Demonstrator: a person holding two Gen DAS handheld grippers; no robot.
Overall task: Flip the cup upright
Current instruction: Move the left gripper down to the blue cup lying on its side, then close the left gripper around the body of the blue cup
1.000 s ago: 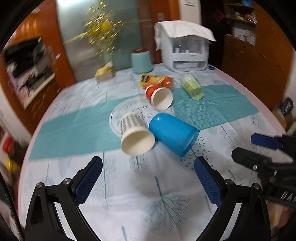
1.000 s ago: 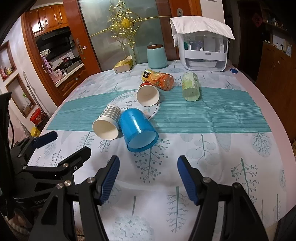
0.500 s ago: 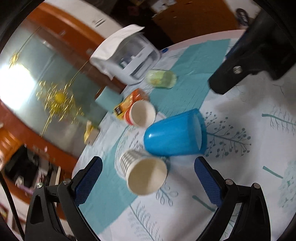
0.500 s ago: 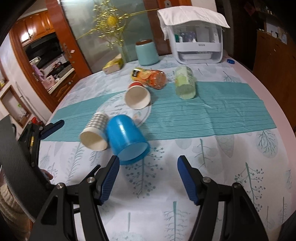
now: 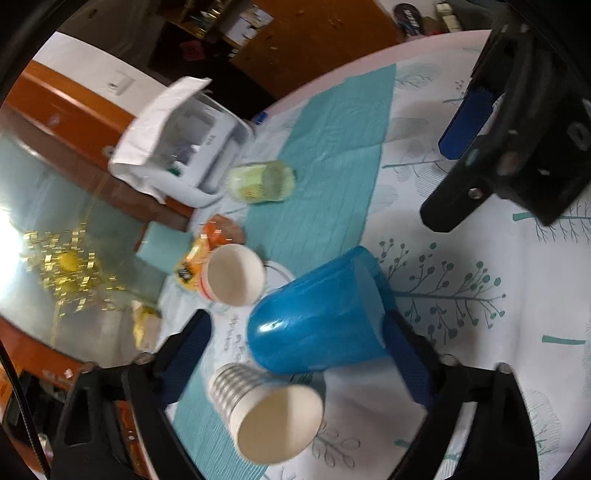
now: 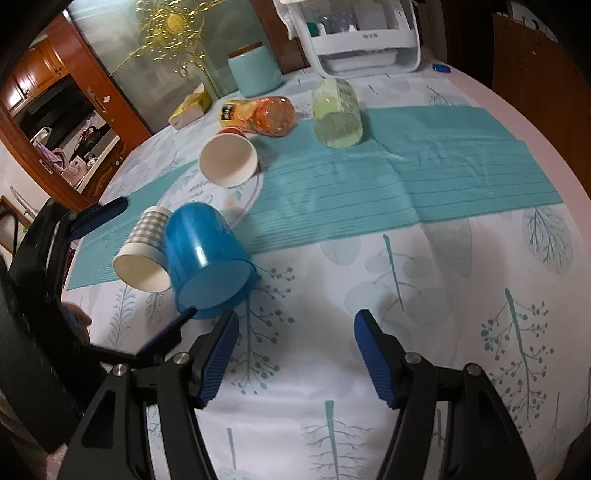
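A: Spreading wide, your left gripper point(image 5: 295, 354) has its fingers point(image 5: 186, 347) on either side of the blue cup point(image 5: 317, 314), one by its closed base and one by its rim; you can't tell from the left wrist view whether the pads touch the plastic.

B: And your right gripper point(image 6: 291, 354)?

A: Its fingers point(image 6: 371, 354) are parted too and hold nothing, hanging over bare tablecloth just beside the cup's mouth.

B: Where exactly does the blue cup point(image 6: 205, 258) lie for you?

A: On its side on the table point(image 6: 480, 295), mouth toward your right gripper, at the near edge of the teal runner point(image 6: 406, 184). A striped paper cup point(image 6: 146, 254) lies on its side touching it, mouth open toward you.

B: What lies farther out?

A: A red-rimmed paper cup point(image 6: 229, 158) on its side, then an orange juice bottle point(image 6: 264, 114) and a green bottle point(image 6: 336, 110), both lying down. Beyond them you have a teal canister point(image 6: 255, 70), a yellow tissue box point(image 6: 190, 109) and a white appliance point(image 6: 362, 33) at the far rim.
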